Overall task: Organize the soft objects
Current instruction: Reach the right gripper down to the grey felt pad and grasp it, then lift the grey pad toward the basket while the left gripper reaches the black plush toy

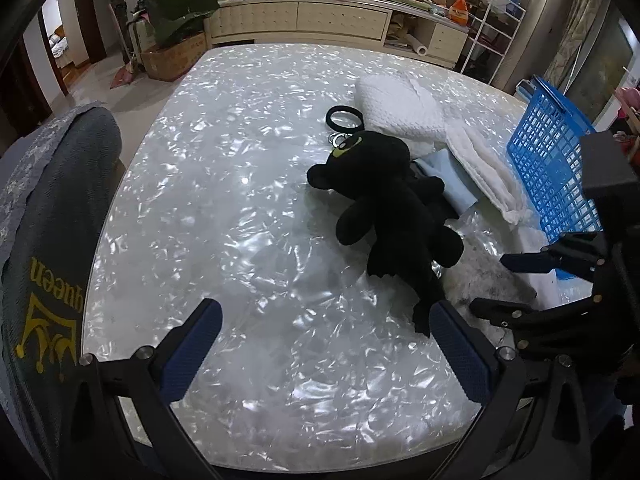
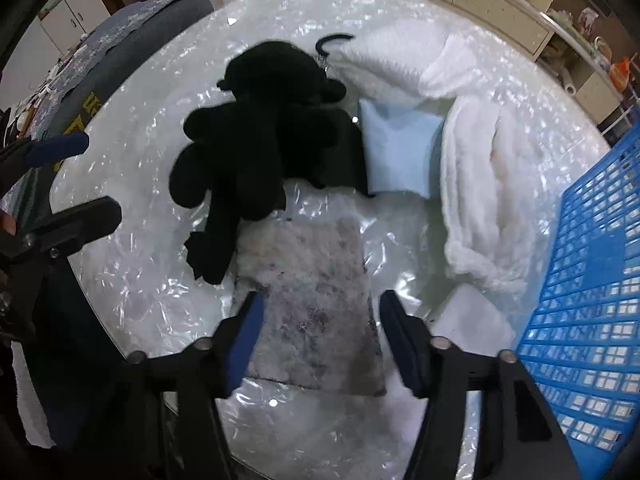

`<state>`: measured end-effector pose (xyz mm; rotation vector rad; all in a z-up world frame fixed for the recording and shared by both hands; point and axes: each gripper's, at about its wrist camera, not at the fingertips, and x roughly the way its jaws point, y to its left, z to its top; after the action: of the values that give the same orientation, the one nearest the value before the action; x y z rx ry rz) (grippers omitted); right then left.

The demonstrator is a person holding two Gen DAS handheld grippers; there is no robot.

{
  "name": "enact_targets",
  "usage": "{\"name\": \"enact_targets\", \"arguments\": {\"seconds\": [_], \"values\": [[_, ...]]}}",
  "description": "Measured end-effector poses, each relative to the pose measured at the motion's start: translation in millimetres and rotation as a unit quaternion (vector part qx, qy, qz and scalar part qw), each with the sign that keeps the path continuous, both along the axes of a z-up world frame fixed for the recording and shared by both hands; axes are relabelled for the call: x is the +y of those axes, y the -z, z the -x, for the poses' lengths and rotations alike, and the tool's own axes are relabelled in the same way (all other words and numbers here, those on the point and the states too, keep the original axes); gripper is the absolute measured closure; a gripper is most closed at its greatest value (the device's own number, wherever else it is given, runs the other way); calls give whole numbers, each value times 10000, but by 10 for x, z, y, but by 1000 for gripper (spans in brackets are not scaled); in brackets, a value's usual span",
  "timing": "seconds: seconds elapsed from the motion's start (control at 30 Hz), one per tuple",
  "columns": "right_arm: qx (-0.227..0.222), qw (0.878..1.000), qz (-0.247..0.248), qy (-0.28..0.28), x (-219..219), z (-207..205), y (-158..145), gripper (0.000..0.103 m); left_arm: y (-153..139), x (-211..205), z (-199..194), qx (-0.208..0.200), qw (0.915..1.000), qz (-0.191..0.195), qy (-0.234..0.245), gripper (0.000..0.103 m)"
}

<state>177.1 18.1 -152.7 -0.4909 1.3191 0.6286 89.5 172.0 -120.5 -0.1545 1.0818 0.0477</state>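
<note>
My right fingers [image 2: 320,336], open, straddle the grey fuzzy cloth [image 2: 316,300] beside the blue basket [image 2: 592,280]; my left fingers [image 1: 324,352] open, idle. Next: close, lift, deposit in basket.

We see the black plush toy [image 2: 260,136] covering part of the pale blue cloth [image 2: 400,152] beside it; the blue basket [image 2: 592,280] beyond runs off-frame
</note>
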Motion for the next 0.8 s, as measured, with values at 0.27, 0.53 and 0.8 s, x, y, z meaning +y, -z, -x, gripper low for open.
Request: {"name": "enact_targets", "arguments": {"seconds": [0.27, 0.53, 0.8], "values": [[146, 9998, -116, -24, -17, -48, 64, 58, 26, -64, -83, 40, 9999, -7, 157, 0], [177, 9994, -290, -56, -25, 67, -66, 88, -27, -158, -100, 4, 9994, 31, 355, 0], [-86, 9983, -571, 76, -229, 125, -493, 89, -158, -239, -134, -91, 9988, 91, 478, 0]]}}
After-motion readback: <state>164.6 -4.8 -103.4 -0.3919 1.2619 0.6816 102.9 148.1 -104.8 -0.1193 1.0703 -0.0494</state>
